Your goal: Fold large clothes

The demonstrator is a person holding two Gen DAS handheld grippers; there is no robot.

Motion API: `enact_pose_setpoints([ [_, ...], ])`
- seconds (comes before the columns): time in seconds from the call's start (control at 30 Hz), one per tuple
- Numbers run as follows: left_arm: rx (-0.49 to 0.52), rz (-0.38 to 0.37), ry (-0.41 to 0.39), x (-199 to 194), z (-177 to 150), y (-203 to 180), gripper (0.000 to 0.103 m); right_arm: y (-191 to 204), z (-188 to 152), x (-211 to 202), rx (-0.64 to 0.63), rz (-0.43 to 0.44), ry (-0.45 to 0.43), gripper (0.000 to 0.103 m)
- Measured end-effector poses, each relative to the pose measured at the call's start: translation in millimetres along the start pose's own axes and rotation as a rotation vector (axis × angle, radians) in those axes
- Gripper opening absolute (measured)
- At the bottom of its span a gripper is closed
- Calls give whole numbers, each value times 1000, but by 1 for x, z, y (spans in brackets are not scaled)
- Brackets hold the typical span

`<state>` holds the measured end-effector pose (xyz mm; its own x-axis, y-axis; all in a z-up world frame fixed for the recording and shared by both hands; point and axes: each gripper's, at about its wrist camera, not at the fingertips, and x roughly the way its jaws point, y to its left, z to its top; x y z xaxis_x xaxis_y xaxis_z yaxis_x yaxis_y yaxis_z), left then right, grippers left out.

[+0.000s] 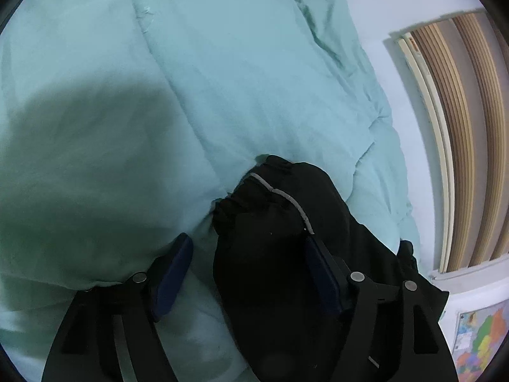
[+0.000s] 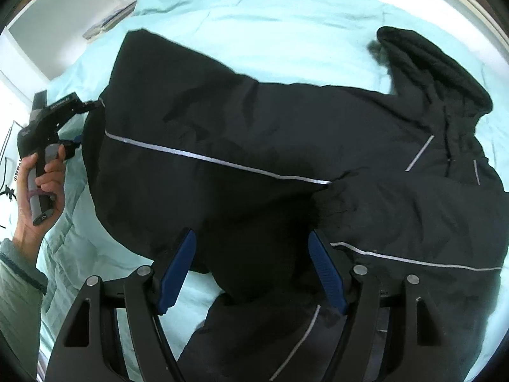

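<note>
A large black jacket (image 2: 254,133) with thin silver stripes lies spread on a mint-green quilt (image 2: 286,22), its hood at the upper right. My right gripper (image 2: 251,270) is open above the jacket's near edge, its blue pads either side of a fold of black cloth. My left gripper (image 1: 245,273) is open in the left wrist view, with a bunched elastic cuff or hem of the jacket (image 1: 264,210) between and over its right finger. In the right wrist view the left gripper (image 2: 81,121) sits at the jacket's far left edge, held by a hand.
The quilt (image 1: 191,79) covers the bed. A white wall and a wooden slatted panel (image 1: 461,127) stand at the right in the left wrist view, with a coloured map (image 1: 480,340) below. White shelves (image 2: 73,16) are at the upper left in the right wrist view.
</note>
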<state>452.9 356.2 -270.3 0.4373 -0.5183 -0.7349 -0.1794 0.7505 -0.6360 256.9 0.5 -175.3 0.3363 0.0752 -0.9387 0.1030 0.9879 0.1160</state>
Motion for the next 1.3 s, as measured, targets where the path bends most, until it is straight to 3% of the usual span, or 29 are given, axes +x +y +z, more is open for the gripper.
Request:
enact_pose_setpoints([
  [0.07, 29, -12, -19, -7, -4, -7, 40, 0, 2, 3, 5, 5, -1, 75],
  [0.1, 52, 1, -38, -13, -6, -13, 29, -1, 4, 3, 11, 7, -5, 75],
  [0.2, 126, -6, -103, -37, -14, -34, 16, -4, 7, 0, 31, 8, -17, 75],
  [0.3, 119, -111, -171, -76, -21, -44, 15, -3, 13, 0, 52, 4, -4, 75],
  [0.43, 85, -106, -291, -134, -30, -36, 14, 11, 26, -3, 44, 41, -36, 75],
  [0.53, 28, -125, -336, -165, -38, 0, 14, 30, 36, -1, 5, 33, -56, 75],
  [0.63, -17, 5, -260, -146, -47, 30, 14, 47, 39, 13, -21, 28, -56, 72],
  [0.7, -14, 89, -220, -129, -56, 38, 14, 59, 38, 31, -55, 9, -37, 62],
  [0.8, 10, 123, -236, -124, -63, 35, 14, 66, 32, 70, -89, -29, 50, 60],
  [0.9, 78, 117, -248, -129, -61, 15, 14, 66, 31, 93, -116, -42, 93, 61],
  [1.03, 225, 101, -259, -141, -68, -34, 14, 63, 36, 77, -98, 15, 100, 62],
  [1.13, 346, 75, -260, -154, -86, -70, 14, 55, 32, 44, -69, 102, 72, 62],
  [1.3, 548, -29, -222, -158, -126, -146, 14, 29, 12, -26, -77, 77, -36, 62],
])
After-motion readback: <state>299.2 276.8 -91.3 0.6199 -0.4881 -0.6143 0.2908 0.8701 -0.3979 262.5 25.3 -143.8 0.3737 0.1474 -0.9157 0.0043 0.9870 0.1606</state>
